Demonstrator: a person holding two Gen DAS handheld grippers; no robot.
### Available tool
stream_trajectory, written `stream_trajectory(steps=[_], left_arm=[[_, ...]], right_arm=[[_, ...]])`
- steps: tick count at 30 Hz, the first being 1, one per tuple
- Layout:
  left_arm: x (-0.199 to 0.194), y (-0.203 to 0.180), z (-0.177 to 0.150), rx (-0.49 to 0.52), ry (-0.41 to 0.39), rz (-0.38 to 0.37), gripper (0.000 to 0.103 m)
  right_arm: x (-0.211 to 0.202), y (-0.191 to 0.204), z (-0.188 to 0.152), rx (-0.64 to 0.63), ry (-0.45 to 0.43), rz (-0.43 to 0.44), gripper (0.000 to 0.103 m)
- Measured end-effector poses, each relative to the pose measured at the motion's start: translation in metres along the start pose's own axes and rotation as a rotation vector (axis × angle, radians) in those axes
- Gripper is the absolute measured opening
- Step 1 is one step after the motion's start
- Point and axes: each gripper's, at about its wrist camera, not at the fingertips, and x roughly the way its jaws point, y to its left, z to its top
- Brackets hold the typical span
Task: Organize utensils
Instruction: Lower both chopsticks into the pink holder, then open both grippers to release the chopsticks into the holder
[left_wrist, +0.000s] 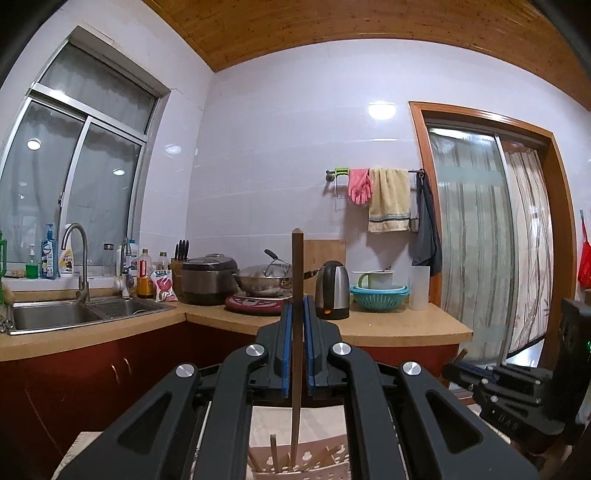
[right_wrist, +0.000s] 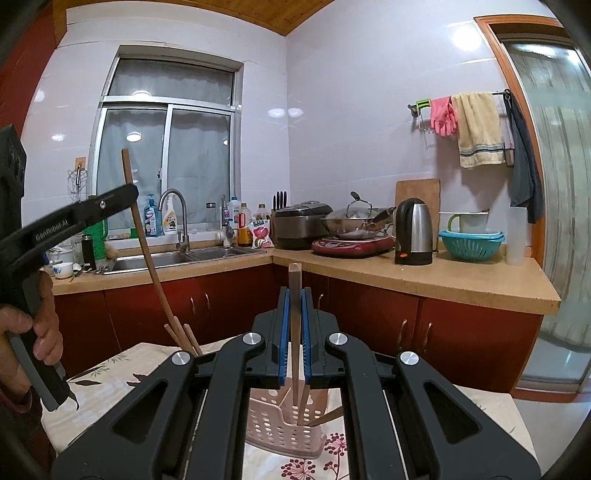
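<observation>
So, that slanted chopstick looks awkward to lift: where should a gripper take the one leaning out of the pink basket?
Its free upper end, probably: the slanted chopstick sticks out past the pink basket toward the right, so come from that side, jaws across the shaft.

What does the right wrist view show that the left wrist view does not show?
Only the right wrist view: a hand on the left gripper's handle, floral tablecloth, the right gripper shut on a chopstick.
Only the left wrist view: the left gripper from behind, shut on its chopstick.
Both: pink perforated basket below, sink, kettle, hanging towel.
</observation>
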Motion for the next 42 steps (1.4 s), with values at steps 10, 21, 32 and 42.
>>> stream_trajectory(steps=[10, 21, 32, 42], left_arm=[[0.026, 0.002, -0.017, 0.004, 0.019, 0.016, 0.007], [0.064, 0.014, -0.063, -0.012, 0.152, 0.059, 0.009], [0.050, 0.012, -0.062, -0.008, 0.162, 0.094, 0.066], [-0.006, -0.001, -0.061, 0.009, 0.174, 0.185, 0.083]], right_arm=[[0.022, -0.002, -0.006, -0.011, 0.013, 0.002, 0.006], [0.051, -0.006, -0.029, 0.010, 0.089, 0.012, 0.007], [0.047, -0.003, -0.035, 0.051, 0.112, 0.006, 0.032], [-0.008, 0.015, -0.037, 0.048, 0.093, -0.084, 0.062]])
